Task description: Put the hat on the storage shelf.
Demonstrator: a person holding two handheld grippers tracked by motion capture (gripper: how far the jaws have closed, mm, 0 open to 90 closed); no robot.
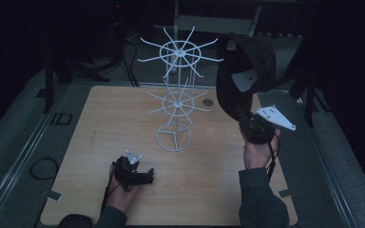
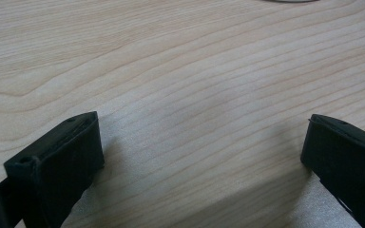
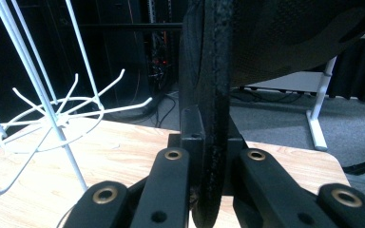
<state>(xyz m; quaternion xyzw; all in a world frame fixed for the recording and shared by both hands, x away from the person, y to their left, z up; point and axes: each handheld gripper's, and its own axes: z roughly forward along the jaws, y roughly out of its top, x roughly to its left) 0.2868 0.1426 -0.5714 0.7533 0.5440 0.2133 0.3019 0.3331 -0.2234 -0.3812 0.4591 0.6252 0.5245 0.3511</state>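
A white wire rack (image 1: pixel 177 97) with two tiers of spoke hooks stands on a ring base at the middle of the wooden table (image 1: pixel 123 114). My right gripper (image 1: pixel 245 118) is held up to the right of the rack, shut on the rim of a black cap (image 1: pixel 245 66) that hangs above it. In the right gripper view the cap's brim (image 3: pixel 215 109) is clamped edge-on between the jaws, with the rack (image 3: pixel 52 118) off to the left. My left gripper (image 1: pixel 148 176) rests low near the table's front left, open, with bare wood (image 2: pixel 199 133) between its jaws.
A small dark round mark (image 1: pixel 208 102) lies on the table right of the rack. A cable loop (image 1: pixel 43 167) lies on the grey floor left of the table. Black stands and a white frame (image 1: pixel 209 19) rise behind the table.
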